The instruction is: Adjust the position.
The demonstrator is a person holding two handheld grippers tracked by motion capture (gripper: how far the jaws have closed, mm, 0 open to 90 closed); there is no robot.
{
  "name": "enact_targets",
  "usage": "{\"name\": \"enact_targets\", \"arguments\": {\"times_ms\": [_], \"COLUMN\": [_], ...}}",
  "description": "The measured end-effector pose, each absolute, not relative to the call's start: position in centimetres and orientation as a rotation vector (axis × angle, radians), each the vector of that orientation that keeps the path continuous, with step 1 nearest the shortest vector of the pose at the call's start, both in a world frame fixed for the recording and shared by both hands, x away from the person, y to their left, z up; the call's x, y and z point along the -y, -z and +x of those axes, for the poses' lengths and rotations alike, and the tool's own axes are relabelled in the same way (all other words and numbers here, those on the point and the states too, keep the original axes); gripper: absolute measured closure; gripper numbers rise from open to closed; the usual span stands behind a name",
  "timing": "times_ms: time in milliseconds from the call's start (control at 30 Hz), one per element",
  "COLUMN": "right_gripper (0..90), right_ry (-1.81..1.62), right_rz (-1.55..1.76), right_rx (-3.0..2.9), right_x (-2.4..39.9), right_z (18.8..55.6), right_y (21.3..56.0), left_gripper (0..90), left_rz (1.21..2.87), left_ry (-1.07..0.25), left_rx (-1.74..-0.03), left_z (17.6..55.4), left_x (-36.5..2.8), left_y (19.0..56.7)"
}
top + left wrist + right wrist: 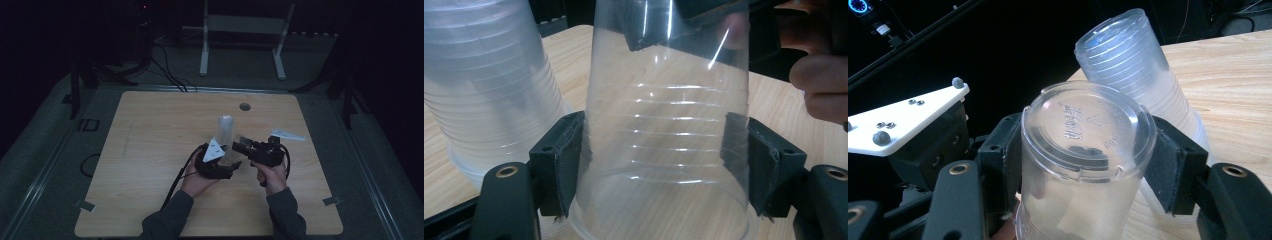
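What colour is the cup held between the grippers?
The cup is clear and colourless, with fine horizontal ribs; the left gripper view shows it best.

Your left hand (197, 181) holds the left gripper (231, 165) pointing right while your right hand (270, 177) aims the right gripper (239, 145) leftward, the two nearly meeting mid-table, each with jaws partly spread around a clear cup (664, 150).

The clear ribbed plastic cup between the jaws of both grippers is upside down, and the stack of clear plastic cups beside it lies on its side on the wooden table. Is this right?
Not quite. The clear ribbed plastic cup is upside down between the jaws of both grippers, but the stack of clear plastic cups stands upright on the wooden table, rims down, not on its side. The high view shows this.
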State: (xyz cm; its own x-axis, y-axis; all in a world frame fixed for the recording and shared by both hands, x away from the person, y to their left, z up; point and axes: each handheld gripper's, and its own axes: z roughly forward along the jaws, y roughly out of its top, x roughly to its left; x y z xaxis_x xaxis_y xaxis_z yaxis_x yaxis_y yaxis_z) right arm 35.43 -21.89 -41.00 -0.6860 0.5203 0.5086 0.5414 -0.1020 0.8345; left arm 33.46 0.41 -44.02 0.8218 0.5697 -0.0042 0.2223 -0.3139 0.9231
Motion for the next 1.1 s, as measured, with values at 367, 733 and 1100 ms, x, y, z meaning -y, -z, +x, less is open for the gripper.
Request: {"name": "enact_targets", "arguments": {"times_ms": [367,733,1100], "right_gripper": [32.1,30.9,31.8], "right_ry": [1.954,1.952,1.947], "right_rz": [-1.251,-1.226,-1.207], "right_rx": [2.131,2.162,2.198], "right_x": [22.2,22.8,23.7], "right_z": [35.3,34.9,34.5], "right_y": [40.8,40.5,40.1], "left_gripper": [28.9,29.1,29.3], "left_rz": [1.919,1.932,1.950], "left_ry": [-0.398,-0.402,-0.396], "left_rx": [-0.595,-0.602,-0.598], "left_z": [33.5,33.8,34.2], "left_x": [-0.6,-1.2,-2.0], "left_y": [43.9,43.7,43.1]}}
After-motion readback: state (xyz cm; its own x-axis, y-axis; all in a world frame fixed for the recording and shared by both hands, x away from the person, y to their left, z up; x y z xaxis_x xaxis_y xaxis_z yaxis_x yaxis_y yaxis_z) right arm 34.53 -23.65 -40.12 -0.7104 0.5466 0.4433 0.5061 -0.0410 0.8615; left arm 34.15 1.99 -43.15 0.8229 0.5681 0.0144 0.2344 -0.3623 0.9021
